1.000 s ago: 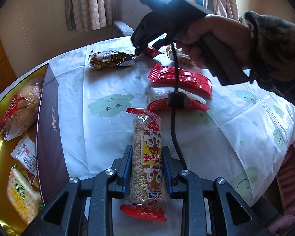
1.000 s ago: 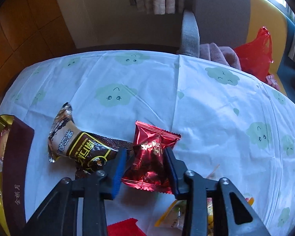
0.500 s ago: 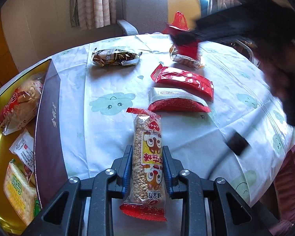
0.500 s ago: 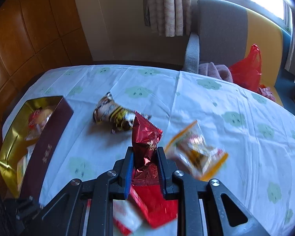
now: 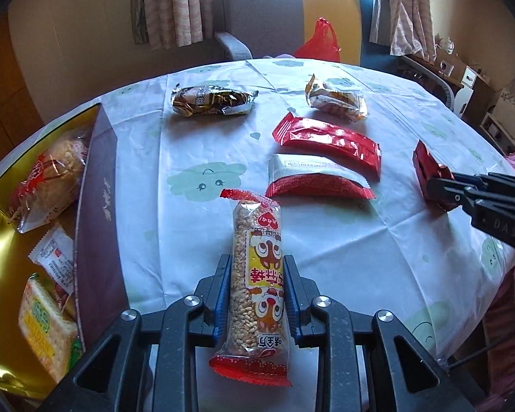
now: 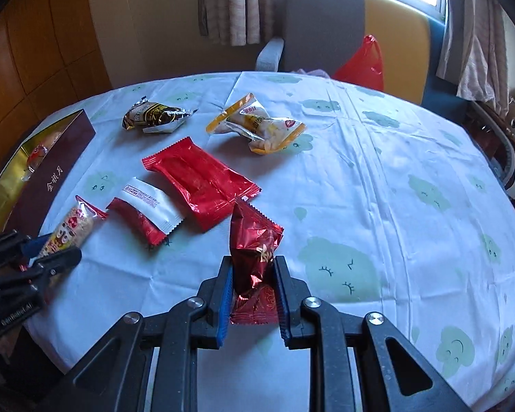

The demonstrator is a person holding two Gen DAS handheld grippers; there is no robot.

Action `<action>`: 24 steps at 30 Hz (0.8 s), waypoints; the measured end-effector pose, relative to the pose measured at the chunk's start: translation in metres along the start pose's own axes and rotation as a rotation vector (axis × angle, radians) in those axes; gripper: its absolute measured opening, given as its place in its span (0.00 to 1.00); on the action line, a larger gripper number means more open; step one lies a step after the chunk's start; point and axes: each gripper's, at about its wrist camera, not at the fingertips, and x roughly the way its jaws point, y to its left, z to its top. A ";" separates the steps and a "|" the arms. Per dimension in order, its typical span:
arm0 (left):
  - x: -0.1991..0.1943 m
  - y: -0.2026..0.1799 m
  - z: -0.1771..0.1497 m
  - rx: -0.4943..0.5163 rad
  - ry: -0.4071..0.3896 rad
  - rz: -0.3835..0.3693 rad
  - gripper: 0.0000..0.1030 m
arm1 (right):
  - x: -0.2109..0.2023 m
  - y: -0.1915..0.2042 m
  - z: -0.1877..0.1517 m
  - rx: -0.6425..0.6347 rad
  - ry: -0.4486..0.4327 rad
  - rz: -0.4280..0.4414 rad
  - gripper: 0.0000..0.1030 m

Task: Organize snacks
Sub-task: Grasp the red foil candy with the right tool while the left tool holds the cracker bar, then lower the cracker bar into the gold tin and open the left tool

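My left gripper (image 5: 256, 267) is shut on a long puffed-grain bar in a clear wrapper with red ends (image 5: 255, 281), near the table's front edge. The right gripper (image 6: 253, 267) is shut on a small dark red foil packet (image 6: 254, 243), held above the cloth; the left wrist view shows this packet (image 5: 429, 171) at the far right. On the cloth lie a red flat packet (image 6: 199, 182), a white-and-red packet (image 6: 147, 209), a brown-gold packet (image 6: 154, 115) and a yellow-edged packet (image 6: 257, 127). A dark box with a gold lining (image 5: 96, 213) stands at the left and holds several snacks.
The round table carries a white cloth with green clouds (image 6: 377, 178). Behind it stand a grey and yellow armchair (image 6: 326, 24) with a red plastic bag (image 6: 364, 65). Curtains hang at the back. Shelves and small furniture (image 5: 470, 82) sit past the table's right edge.
The right gripper closed on the dark red packet, lifted it off the cloth and carried it back toward the near right side. The left gripper stayed put with the grain bar.
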 end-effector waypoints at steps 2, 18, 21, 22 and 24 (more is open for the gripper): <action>-0.009 0.000 0.002 -0.002 -0.017 0.006 0.27 | 0.000 0.000 -0.001 0.009 -0.010 -0.005 0.22; -0.073 0.029 0.014 -0.114 -0.119 0.044 0.28 | 0.000 0.001 -0.005 0.029 -0.042 -0.010 0.22; -0.079 0.042 0.013 -0.142 -0.131 0.070 0.28 | 0.000 0.003 -0.005 0.023 -0.047 -0.017 0.22; -0.081 0.047 0.013 -0.154 -0.134 0.080 0.28 | 0.000 0.003 -0.005 0.020 -0.049 -0.021 0.22; -0.084 0.058 0.011 -0.179 -0.136 0.098 0.28 | 0.000 0.004 -0.006 0.014 -0.052 -0.027 0.22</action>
